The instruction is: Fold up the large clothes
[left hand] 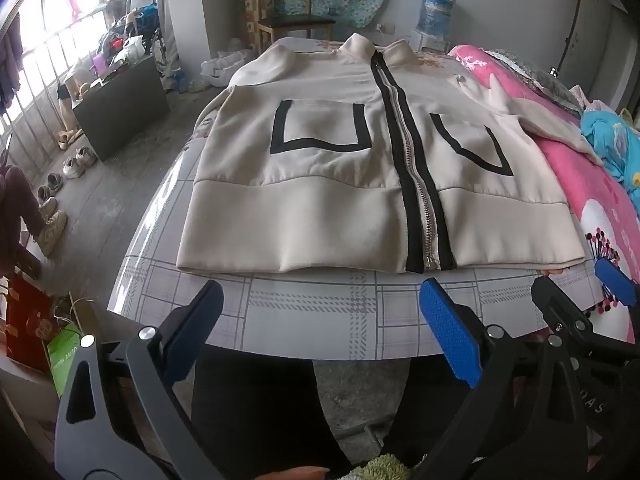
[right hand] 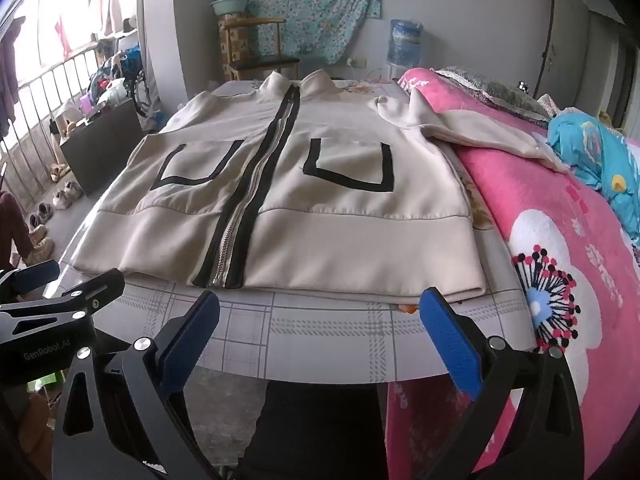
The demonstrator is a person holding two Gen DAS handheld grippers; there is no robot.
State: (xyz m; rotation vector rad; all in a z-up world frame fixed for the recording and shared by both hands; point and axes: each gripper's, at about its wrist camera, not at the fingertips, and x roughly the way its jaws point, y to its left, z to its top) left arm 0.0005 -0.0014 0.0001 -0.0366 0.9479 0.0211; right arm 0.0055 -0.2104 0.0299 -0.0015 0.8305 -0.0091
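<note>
- Here, the beige jacket [left hand: 328, 184] lay flat and front-up on the plaid-covered surface [left hand: 320, 312], zipper [left hand: 416, 184] closed, with black trim along the zipper and black U-shaped outlines on both pockets.
- One sleeve [right hand: 480, 128] draped off the surface onto the pink blanket [right hand: 560, 216] on the adjacent bed.
- The left tongs [left hand: 320, 324] and the right tongs [right hand: 324, 328] were both spread wide, empty, short of the jacket hem.
- The left wrist view alone showed the water dispenser's white base [left hand: 430, 42].
- The right wrist view alone showed the full extent of the draped sleeve.
</note>
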